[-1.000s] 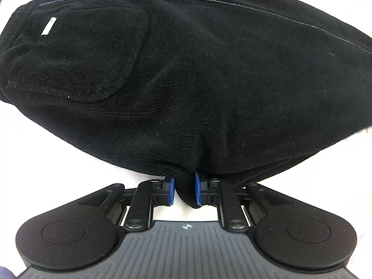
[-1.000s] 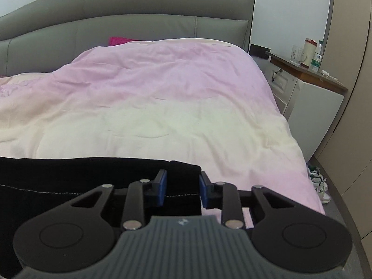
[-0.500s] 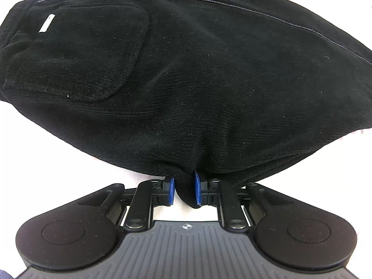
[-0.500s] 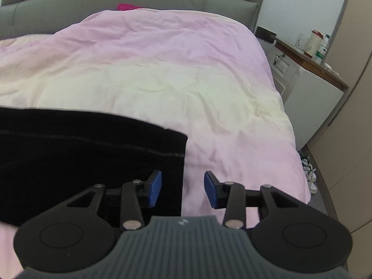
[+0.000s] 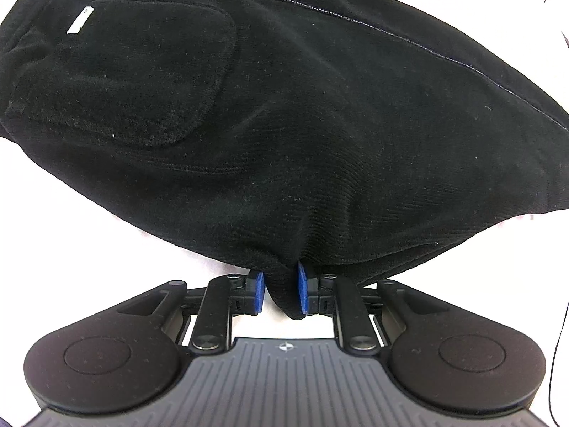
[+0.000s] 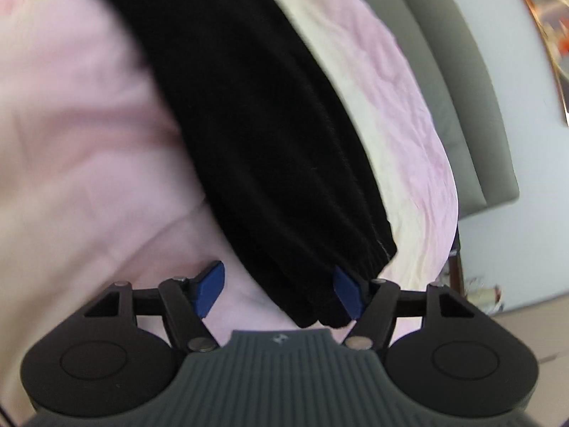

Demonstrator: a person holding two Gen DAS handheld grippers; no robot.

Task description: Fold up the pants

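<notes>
On the duvet point(image 6: 71, 163), black pants point(image 5: 284, 114) in left tool point(image 5: 281, 293).

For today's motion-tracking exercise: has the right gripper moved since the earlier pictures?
Yes. The right gripper has swung and rolled: the grey headboard, earlier level across the top, now slants down the right side, and the jaws have opened around the pants.

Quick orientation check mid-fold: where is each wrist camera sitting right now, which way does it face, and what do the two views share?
Left wrist: behind the left gripper, facing along its fingers at the black pants, patch pocket upper left; blue pads pinch a fabric fold.
Right wrist: behind the right gripper, tilted and blurred, facing the pant leg across the pink duvet, grey headboard at right; jaws wide, cuff between them.
Shared: the same black pants only.
</notes>
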